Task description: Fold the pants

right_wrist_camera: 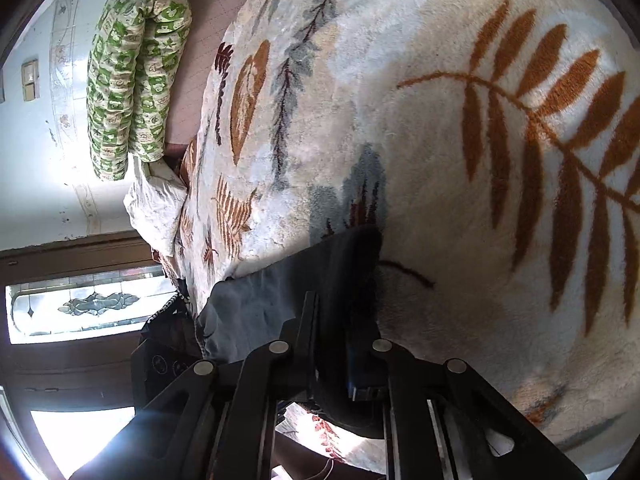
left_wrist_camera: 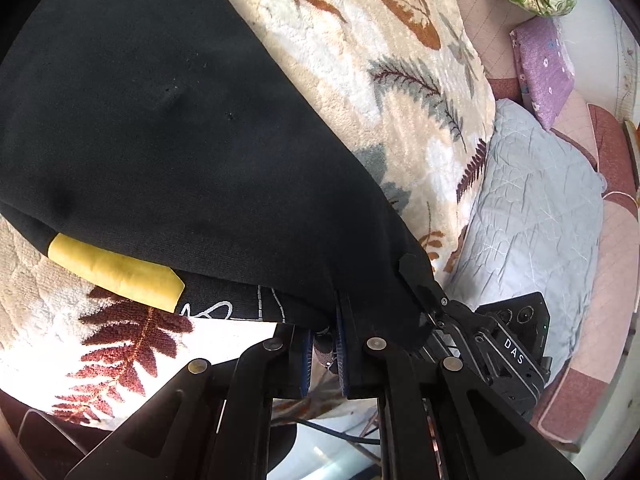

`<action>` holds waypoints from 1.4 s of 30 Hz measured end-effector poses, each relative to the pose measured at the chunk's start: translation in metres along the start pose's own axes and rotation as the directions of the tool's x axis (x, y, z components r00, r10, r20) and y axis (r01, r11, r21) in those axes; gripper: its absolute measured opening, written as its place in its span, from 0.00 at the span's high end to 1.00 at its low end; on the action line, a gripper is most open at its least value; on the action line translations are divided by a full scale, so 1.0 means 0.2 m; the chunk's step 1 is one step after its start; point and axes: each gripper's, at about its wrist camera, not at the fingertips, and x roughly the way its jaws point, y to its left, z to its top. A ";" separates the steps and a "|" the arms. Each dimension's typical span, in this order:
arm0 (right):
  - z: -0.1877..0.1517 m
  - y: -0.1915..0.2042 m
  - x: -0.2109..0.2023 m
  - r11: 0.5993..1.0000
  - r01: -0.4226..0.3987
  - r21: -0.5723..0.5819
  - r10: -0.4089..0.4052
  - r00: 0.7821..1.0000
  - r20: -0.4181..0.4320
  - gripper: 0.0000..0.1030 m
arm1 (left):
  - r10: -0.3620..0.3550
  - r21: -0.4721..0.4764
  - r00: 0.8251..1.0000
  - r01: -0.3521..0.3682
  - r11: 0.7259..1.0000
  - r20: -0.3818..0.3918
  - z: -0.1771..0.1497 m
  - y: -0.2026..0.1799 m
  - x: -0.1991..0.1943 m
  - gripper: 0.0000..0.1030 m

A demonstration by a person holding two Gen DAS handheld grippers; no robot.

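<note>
The left gripper (left_wrist_camera: 324, 344) and the right gripper (right_wrist_camera: 334, 344) are each clamped on an edge of the black pants (left_wrist_camera: 160, 120). The pants spread over a leaf-patterned blanket (left_wrist_camera: 360, 60). Farther off lies a green pillow (right_wrist_camera: 136, 80).
</note>
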 end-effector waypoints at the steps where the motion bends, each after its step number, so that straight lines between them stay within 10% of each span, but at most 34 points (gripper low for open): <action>1: -0.01 0.03 0.00 1.000 0.004 -0.006 -0.004 1.000 0.007 0.91 | -0.011 -0.003 1.000 0.011 1.000 0.001 0.00 0.01 -0.02 0.92; 17: -0.15 0.57 0.16 0.989 -0.003 -0.150 0.002 1.000 -0.009 0.91 | -0.160 -0.080 0.982 0.168 0.983 0.095 0.09 0.27 -0.48 0.92; 33: -0.34 0.95 1.00 0.966 0.106 -0.236 -0.148 0.974 -0.169 0.86 | -0.170 -0.321 0.966 0.227 0.920 0.197 0.28 1.01 -0.96 0.90; 42: -0.48 1.11 1.08 0.931 0.158 -0.329 -0.215 0.965 -0.147 0.51 | -0.145 -0.300 0.956 0.222 0.928 0.256 0.27 1.18 -1.16 0.66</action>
